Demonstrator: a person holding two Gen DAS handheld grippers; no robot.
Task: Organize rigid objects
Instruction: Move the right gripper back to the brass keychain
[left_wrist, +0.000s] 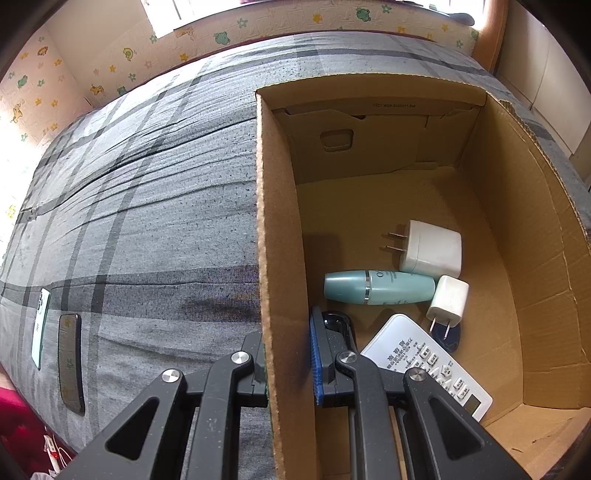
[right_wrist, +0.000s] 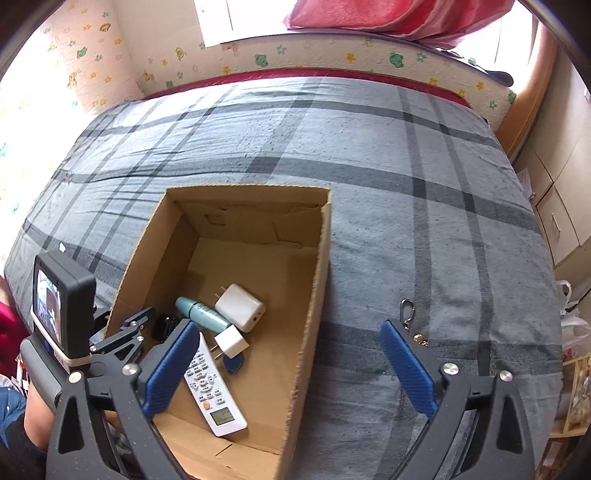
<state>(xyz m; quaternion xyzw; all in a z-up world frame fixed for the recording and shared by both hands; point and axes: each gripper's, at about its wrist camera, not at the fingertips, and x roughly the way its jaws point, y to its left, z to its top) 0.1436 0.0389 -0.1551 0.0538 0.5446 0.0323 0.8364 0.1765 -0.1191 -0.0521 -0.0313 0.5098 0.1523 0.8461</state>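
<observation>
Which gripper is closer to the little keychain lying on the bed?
Right. The right gripper hangs open, one of its fingers just beside the keychain. The left gripper is across the cardboard box, shut on its far wall.

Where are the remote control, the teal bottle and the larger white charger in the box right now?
remote control (right_wrist: 212, 387): right wrist view, on its button pad.
teal bottle (left_wrist: 380, 287): left wrist view, mid-body beside the silver band.
larger white charger (left_wrist: 434, 249): left wrist view, on its white casing.
</observation>
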